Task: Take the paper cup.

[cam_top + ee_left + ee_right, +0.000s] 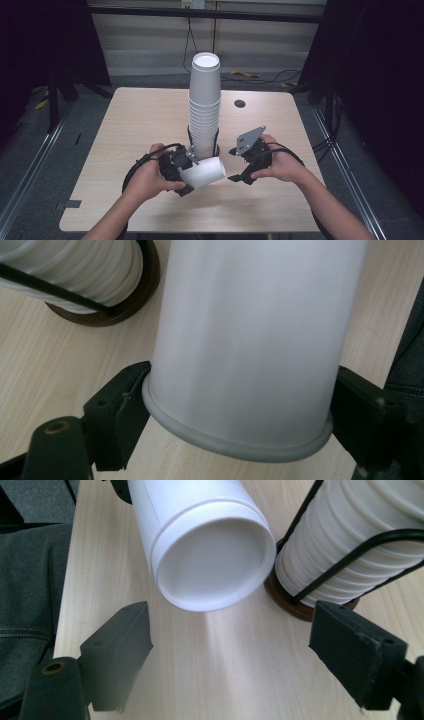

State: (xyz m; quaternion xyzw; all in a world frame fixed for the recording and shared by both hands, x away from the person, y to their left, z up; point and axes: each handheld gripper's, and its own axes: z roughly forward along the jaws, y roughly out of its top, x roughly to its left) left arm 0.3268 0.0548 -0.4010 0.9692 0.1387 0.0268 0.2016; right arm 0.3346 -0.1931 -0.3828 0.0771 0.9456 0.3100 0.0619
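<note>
My left gripper (187, 170) is shut on a white paper cup (202, 172) that lies level just above the table, its base pointing right. In the left gripper view the black jaws clamp both sides of the cup (250, 340) just behind its rolled rim. My right gripper (232, 164) stands open just right of the cup's base. In the right gripper view the recessed base of the cup (210, 555) faces the camera, ahead of the spread jaws and not between them. A tall stack of upturned white cups (205, 105) stands directly behind the held cup.
The stack (350, 545) sits in a black wire holder with a round brown base (285, 605) on the light wooden table (140, 120). A small dark round spot (240, 104) marks the table right of the stack. Dark cloth lies at the table's near edge.
</note>
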